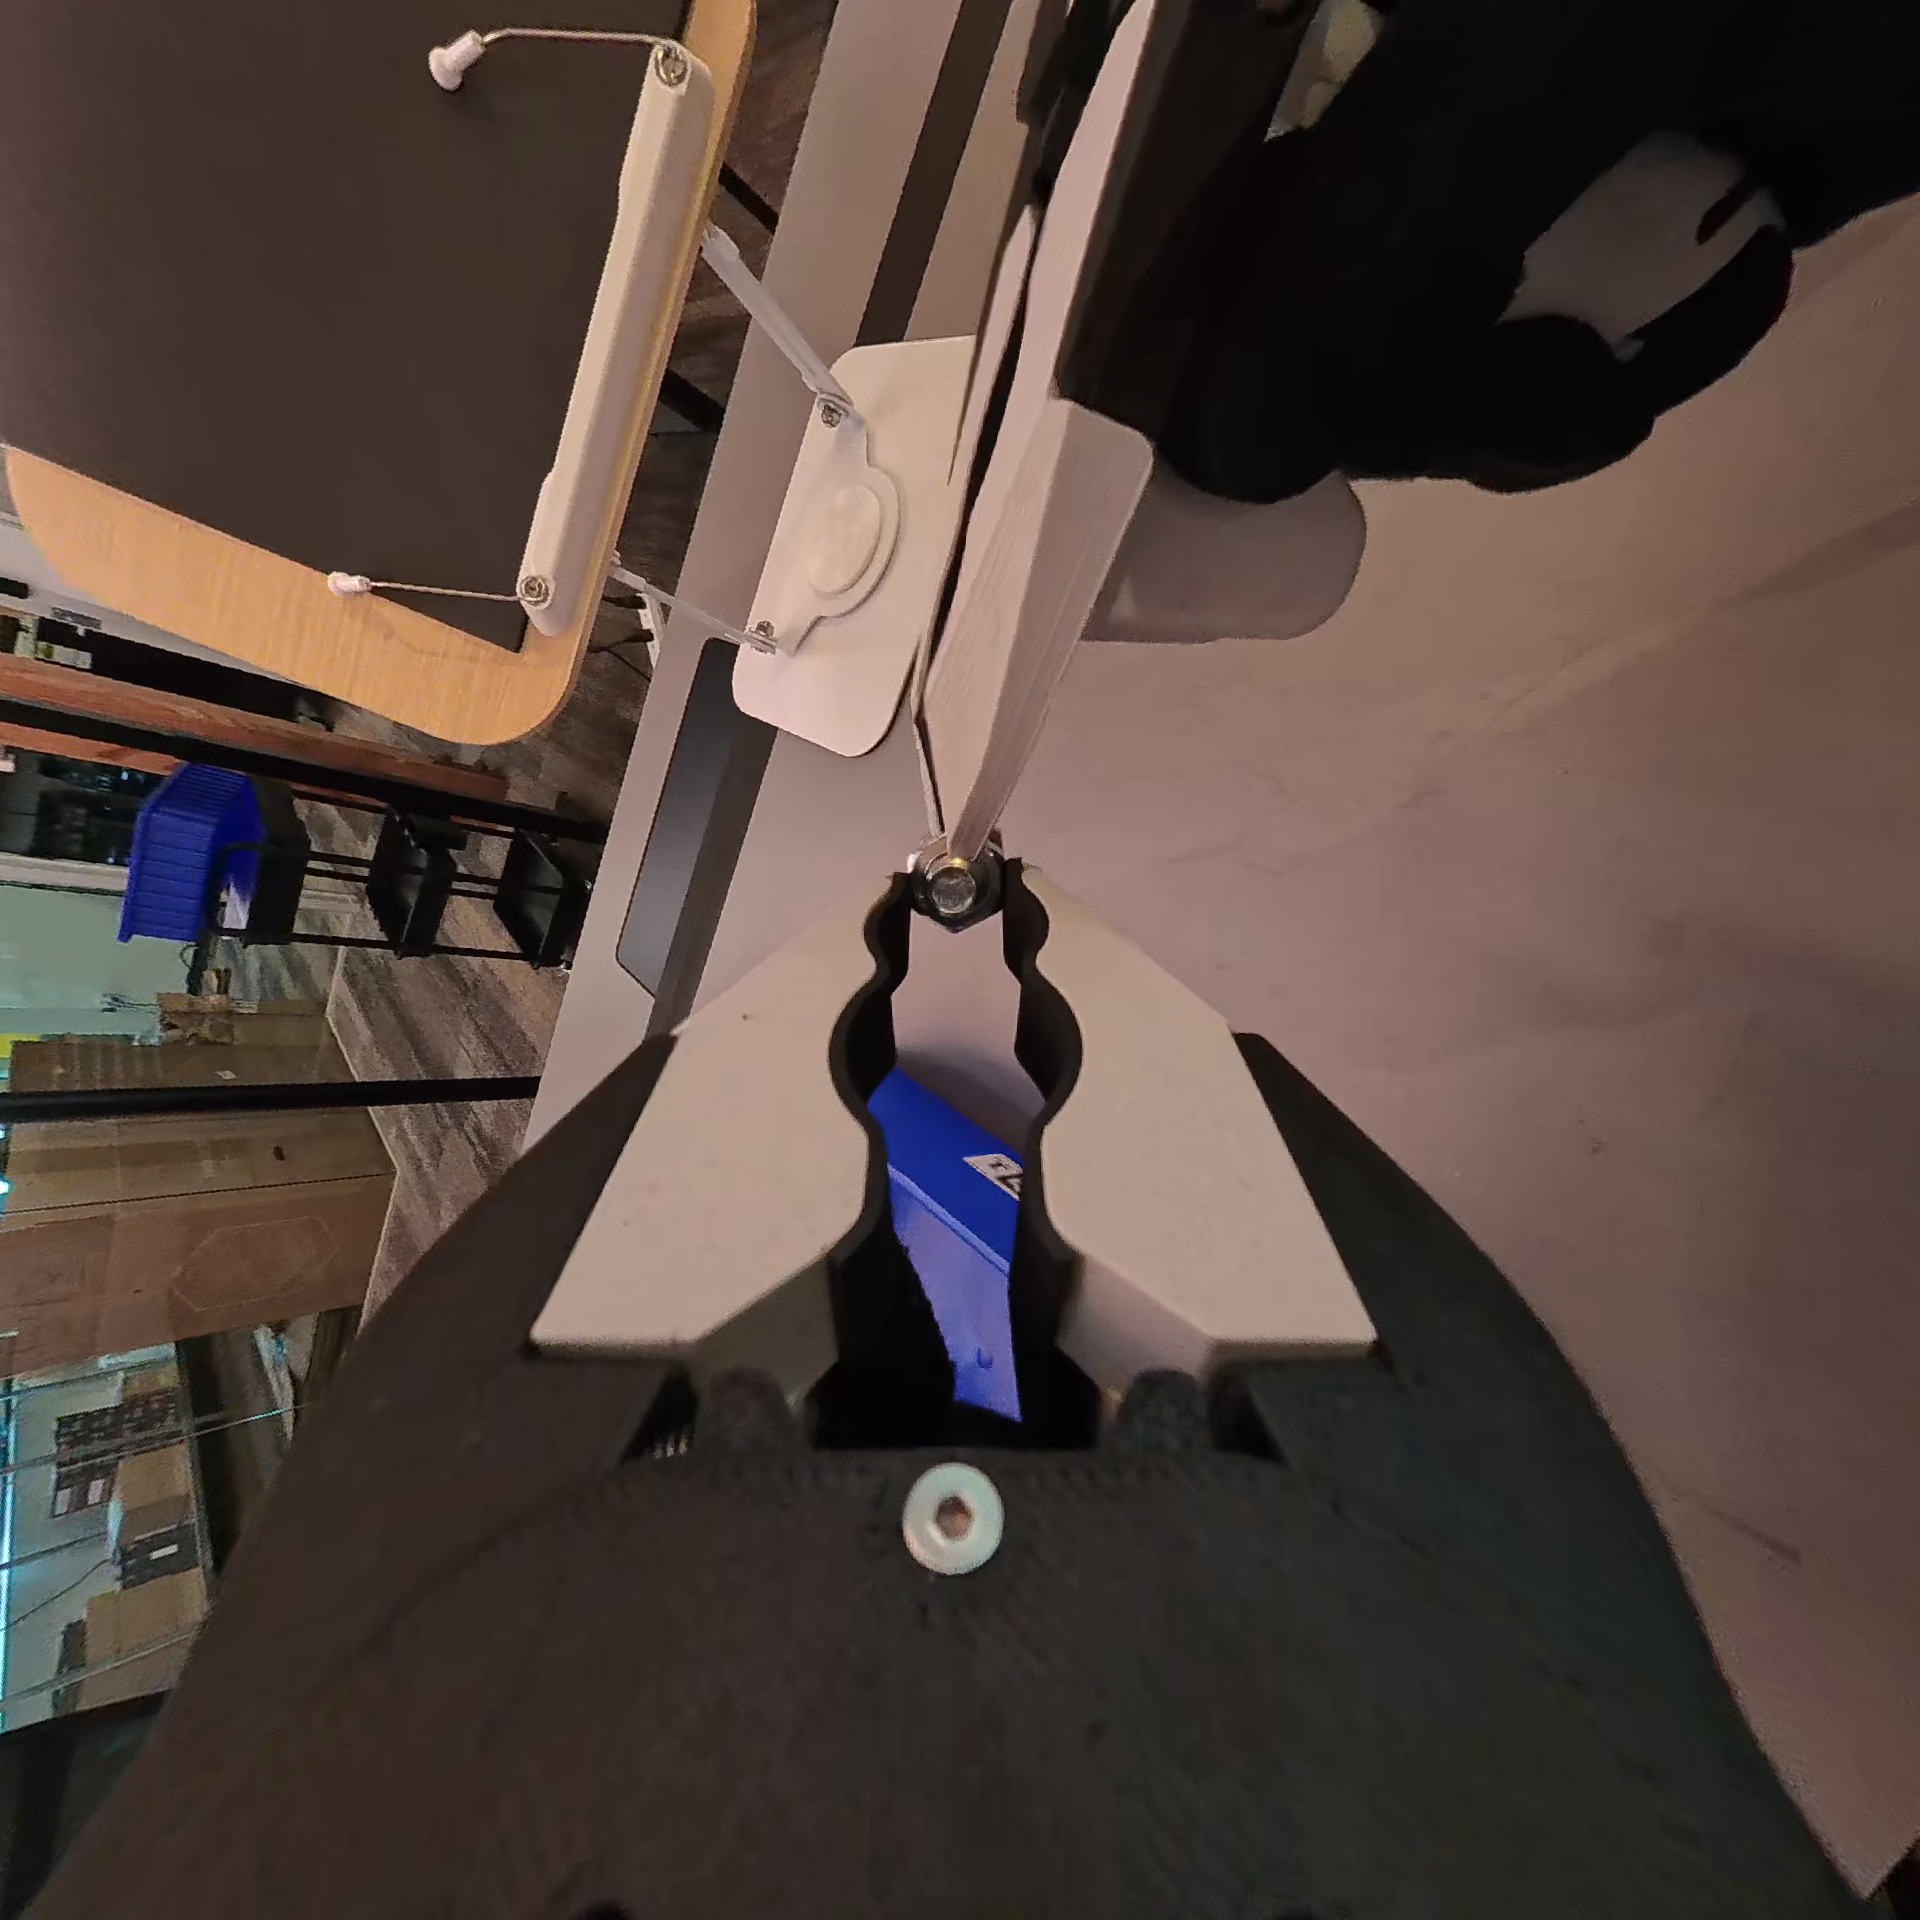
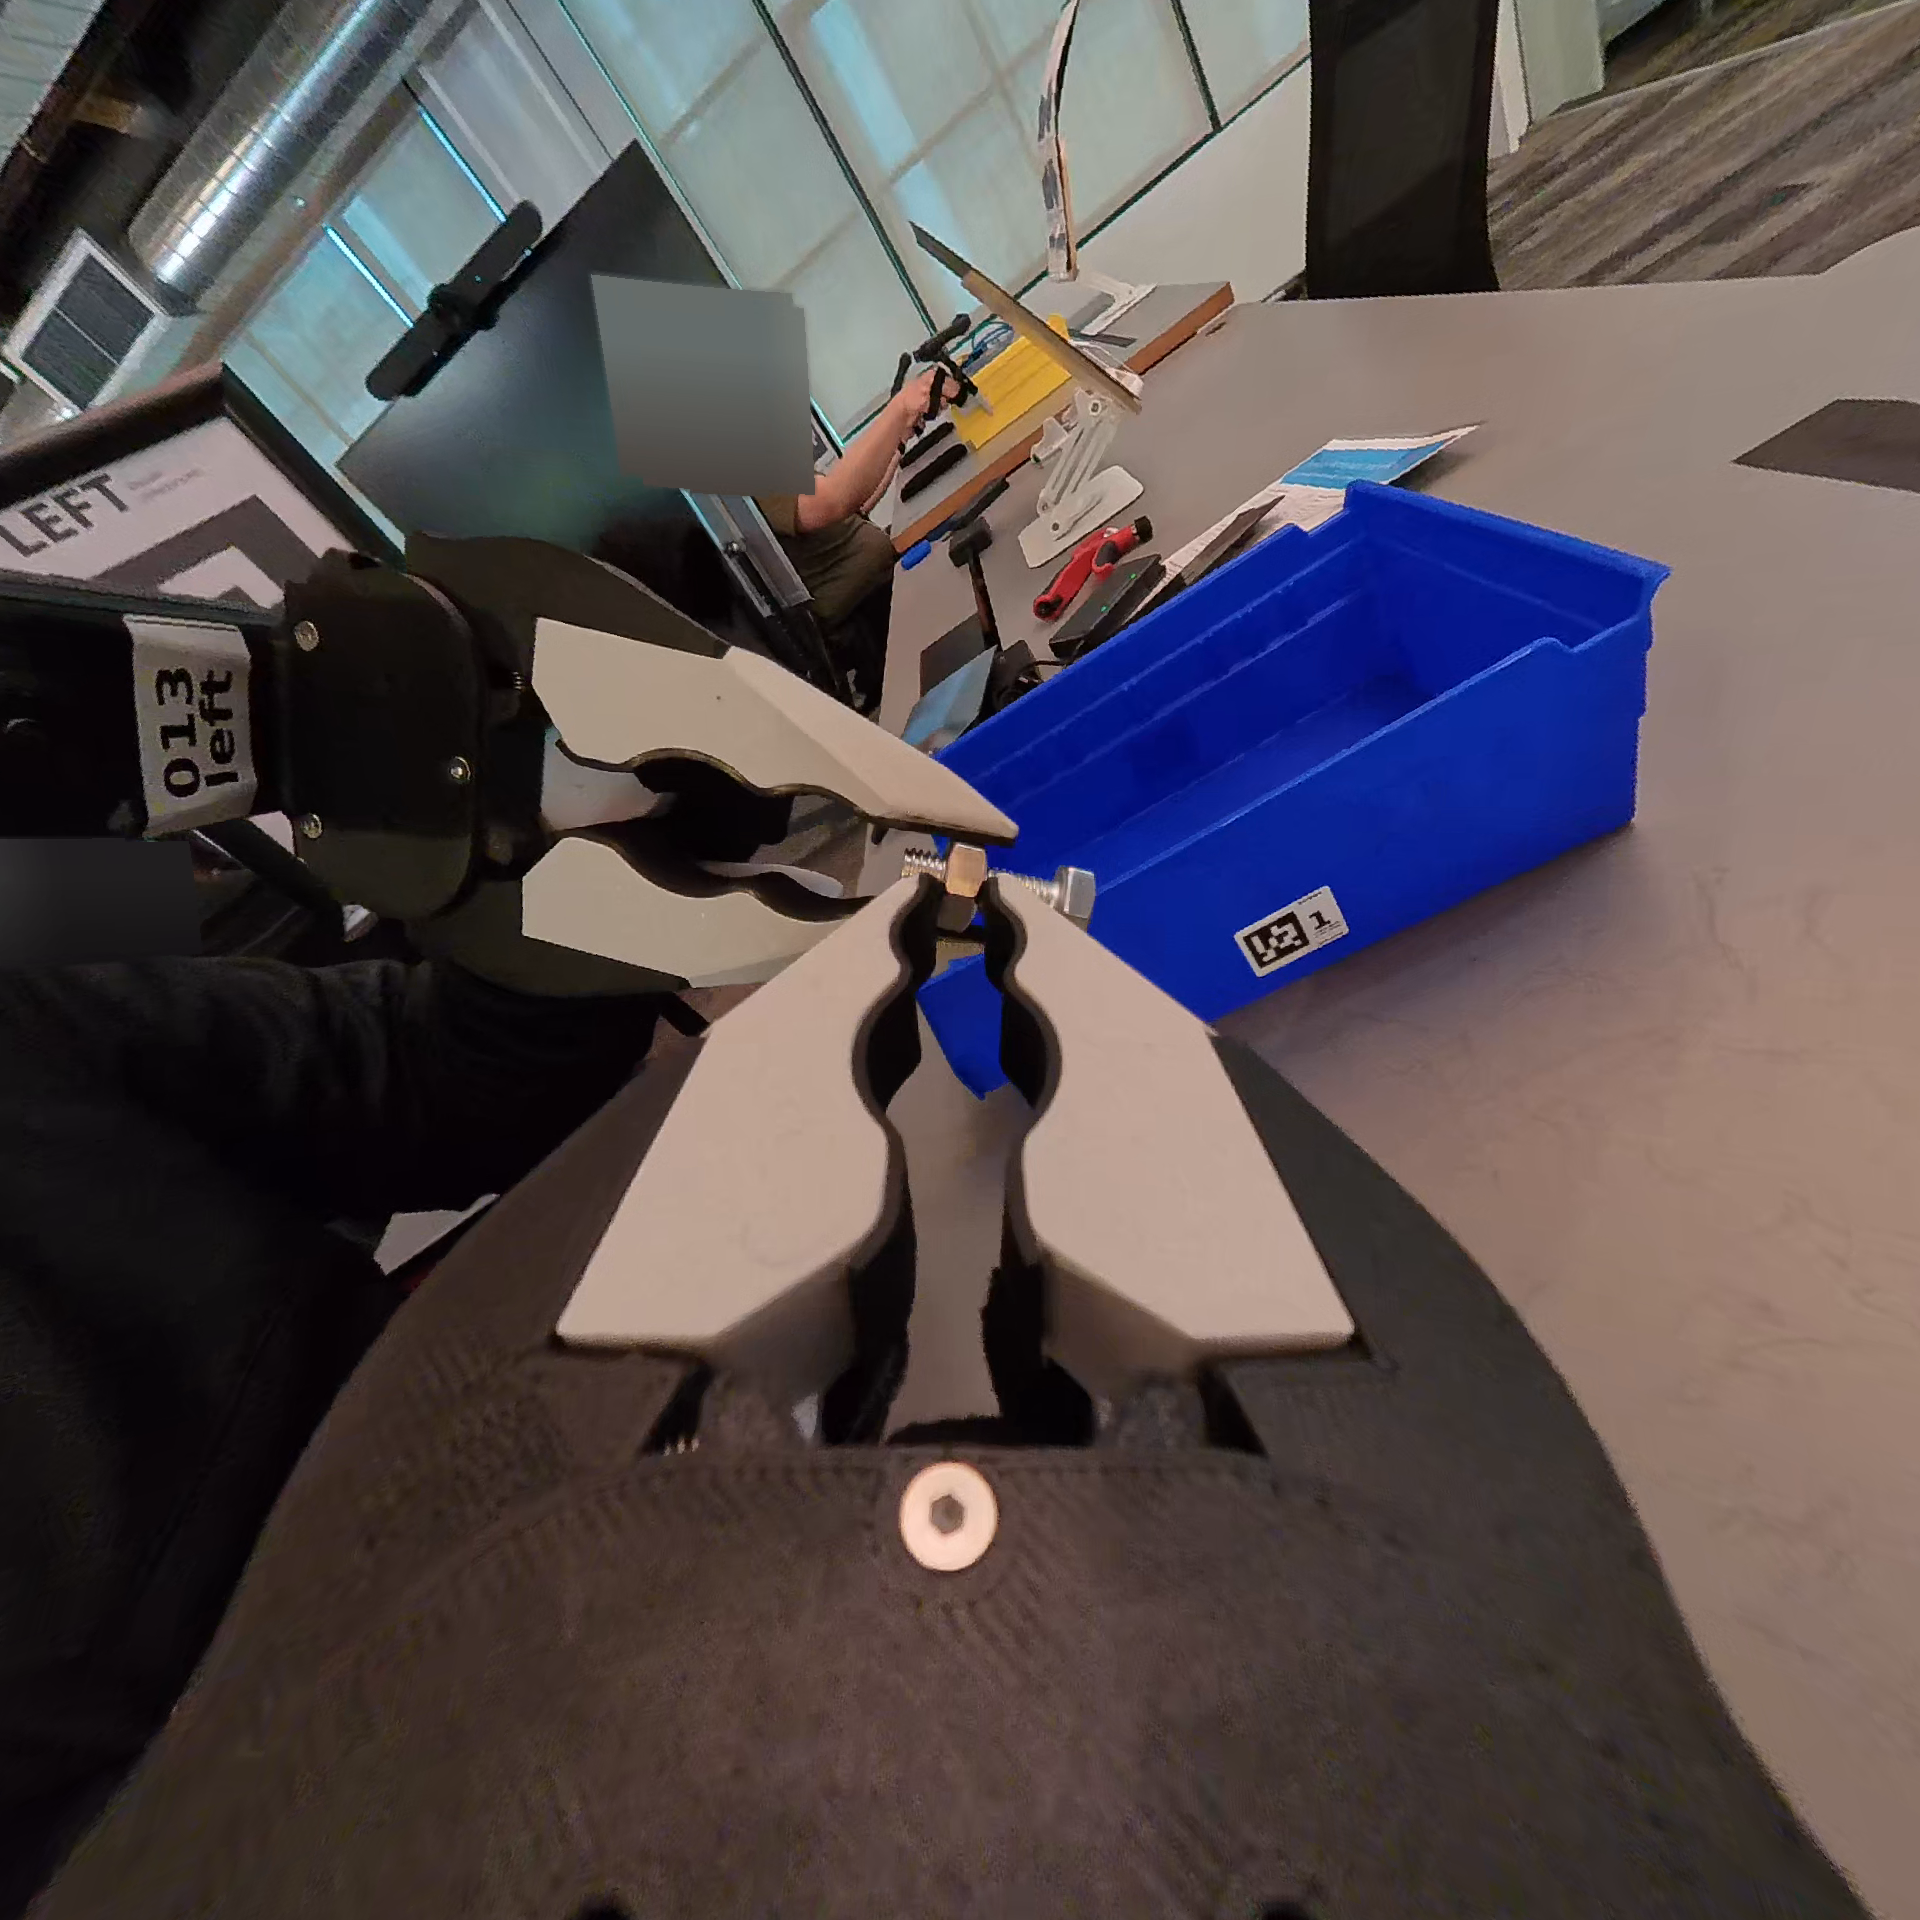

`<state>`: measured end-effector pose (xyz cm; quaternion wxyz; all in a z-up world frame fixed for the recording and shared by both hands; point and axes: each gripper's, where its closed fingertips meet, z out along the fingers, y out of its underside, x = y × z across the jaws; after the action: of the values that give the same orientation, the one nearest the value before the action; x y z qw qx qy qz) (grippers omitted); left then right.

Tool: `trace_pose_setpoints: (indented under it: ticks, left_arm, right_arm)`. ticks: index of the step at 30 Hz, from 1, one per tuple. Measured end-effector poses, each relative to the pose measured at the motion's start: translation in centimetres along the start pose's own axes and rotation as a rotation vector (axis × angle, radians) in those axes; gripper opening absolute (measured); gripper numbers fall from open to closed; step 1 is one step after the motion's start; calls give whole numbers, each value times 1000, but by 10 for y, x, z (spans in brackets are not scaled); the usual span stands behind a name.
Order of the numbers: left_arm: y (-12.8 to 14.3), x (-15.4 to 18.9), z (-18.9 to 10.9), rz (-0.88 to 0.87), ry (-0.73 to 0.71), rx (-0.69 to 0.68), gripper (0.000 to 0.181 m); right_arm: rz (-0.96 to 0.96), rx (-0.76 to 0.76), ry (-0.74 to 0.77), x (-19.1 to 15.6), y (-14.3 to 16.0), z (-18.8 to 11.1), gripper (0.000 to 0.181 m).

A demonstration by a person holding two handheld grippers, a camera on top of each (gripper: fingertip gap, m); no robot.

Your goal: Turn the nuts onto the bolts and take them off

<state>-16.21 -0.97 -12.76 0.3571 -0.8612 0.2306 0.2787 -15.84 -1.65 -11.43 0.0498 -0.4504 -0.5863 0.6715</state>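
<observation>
In the left wrist view, the left gripper point(image 1: 956, 902) pinched the bolt point(image 1: 954, 891) end-on between its fingertips, in the air above the grey worktop point(image 1: 1507, 935). The right gripper point(image 1: 961, 831) came down from above, its tips meeting at the same bolt.

In the right wrist view, the right gripper point(image 2: 961, 912) was pressed shut on the nut point(image 2: 965, 871), threaded midway along the bolt point(image 2: 1039, 886). The left gripper point(image 2: 920, 868) clamped the bolt's threaded end. Behind them a blue bin point(image 2: 1351, 790) stood near the worktop's point(image 2: 1558, 1143) edge.
</observation>
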Motion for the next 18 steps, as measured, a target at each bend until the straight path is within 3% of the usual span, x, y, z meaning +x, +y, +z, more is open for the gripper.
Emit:
trace_pose_setpoints:
  ticks: [18]
  left_arm:
    - [-7,-6,-2,-25,-32,46,15]
  right_arm:
    - [24,83,-38,-1,-10,-7,6]
